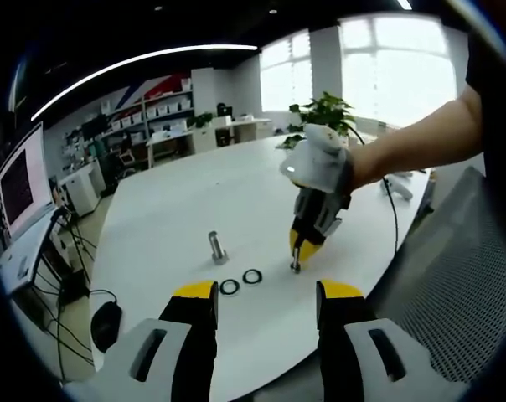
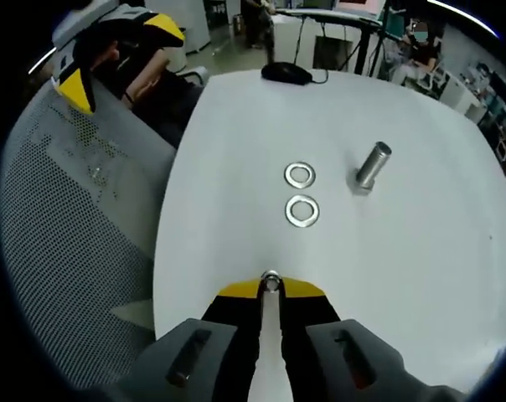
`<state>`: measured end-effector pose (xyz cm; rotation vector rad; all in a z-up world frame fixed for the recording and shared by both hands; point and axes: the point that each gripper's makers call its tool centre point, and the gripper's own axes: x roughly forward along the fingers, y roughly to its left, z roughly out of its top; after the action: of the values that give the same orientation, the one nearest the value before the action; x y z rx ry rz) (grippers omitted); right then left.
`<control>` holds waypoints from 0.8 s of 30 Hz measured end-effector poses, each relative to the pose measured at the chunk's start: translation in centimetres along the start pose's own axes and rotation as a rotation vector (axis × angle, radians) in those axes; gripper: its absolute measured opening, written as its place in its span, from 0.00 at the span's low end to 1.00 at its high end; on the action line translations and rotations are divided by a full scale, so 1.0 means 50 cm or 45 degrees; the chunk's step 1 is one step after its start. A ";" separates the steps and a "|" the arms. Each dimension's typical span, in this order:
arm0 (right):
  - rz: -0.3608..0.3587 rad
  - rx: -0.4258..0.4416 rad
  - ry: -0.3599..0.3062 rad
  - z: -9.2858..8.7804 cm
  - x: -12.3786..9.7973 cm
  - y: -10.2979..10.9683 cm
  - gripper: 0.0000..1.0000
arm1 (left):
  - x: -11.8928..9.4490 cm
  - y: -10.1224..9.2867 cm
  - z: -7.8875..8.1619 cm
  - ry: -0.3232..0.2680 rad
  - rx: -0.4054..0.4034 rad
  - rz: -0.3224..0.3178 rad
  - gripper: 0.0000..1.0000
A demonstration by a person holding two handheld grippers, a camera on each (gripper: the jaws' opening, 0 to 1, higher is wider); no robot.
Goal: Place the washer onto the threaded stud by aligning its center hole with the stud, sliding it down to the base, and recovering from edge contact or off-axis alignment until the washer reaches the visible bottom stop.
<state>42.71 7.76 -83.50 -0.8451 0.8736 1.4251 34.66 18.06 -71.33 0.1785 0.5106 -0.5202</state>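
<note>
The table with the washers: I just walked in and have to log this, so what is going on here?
A person holds a gripper in each hand over a white table. The right gripper is shut on a small metal stud, its lower end at the tabletop in the left gripper view. Two washers lie flat side by side, untouched, with a metal cylinder standing near them. The left gripper is open and holds nothing. No washer is on the stud yet.
</note>
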 end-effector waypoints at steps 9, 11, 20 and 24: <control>-0.065 0.090 0.012 -0.062 -0.048 -0.041 0.08 | 0.001 0.000 0.002 -0.004 -0.001 -0.004 0.45; -0.084 0.119 0.018 -0.079 -0.058 -0.053 0.08 | 0.001 0.000 0.003 -0.005 -0.003 -0.005 0.45; -0.181 0.238 0.079 -0.177 -0.110 -0.112 0.08 | 0.002 -0.001 0.002 0.000 -0.003 -0.008 0.45; -0.200 0.280 0.096 -0.207 -0.124 -0.123 0.08 | 0.002 -0.001 0.001 0.003 -0.004 -0.008 0.45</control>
<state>49.05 -4.20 -82.87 -0.7856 0.9794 1.1441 34.74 17.96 -71.36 0.1746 0.5143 -0.5257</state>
